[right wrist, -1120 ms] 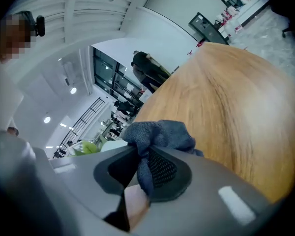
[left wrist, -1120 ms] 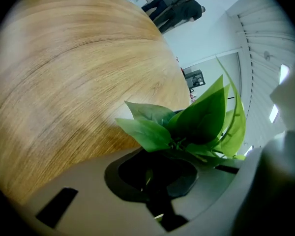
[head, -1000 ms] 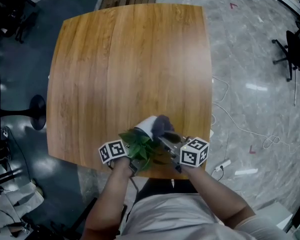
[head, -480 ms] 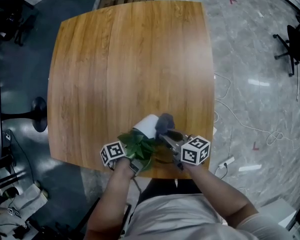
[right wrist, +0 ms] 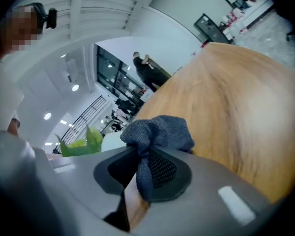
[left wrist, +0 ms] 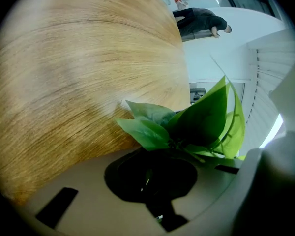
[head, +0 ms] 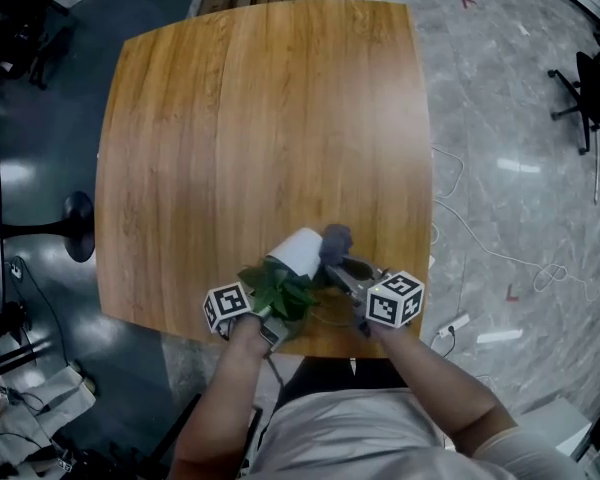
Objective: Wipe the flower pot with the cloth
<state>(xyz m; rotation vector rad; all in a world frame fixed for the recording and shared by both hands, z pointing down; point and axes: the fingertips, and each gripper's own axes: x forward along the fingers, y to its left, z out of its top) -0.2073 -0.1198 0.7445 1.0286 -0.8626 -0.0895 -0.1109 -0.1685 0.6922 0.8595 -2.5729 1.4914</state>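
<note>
- green leaves of the plant (left wrist: 187,122) crowd the left tongs (left wrist: 155,178), whose jaws are closed on the stems near the front edge of the table (head: 260,118). this grip looks unchanged from a second ago and steadies the plant from the person's left.
- just beyond the leaves, the white flower pot (head: 298,251) lies tipped away from the person, its base pointing toward the far side of the table. it has barely stirred in the past second. no view shows whether it rests on the wood or is held just clear of it.
- touching the pot's right side is the dark grey-blue cloth (head: 336,238), bunched into a wad. over the last second the wad has crept a little to the right and away from the person along the pot's wall. the short stroke suggests wiping is under way, though probably only this right flank has been covered.
- at far right, the right tongs (right wrist: 147,173) are clamped firmly on the cloth, a puff of it standing past the tips and one fold pinched between the dark pads.
- what remains, by this reading, is most of the pot's surface. the left tongs would likely need to turn the plant so fresh wall meets the cloth. a grip on the stems alone could let the pot twist or slip.
</note>
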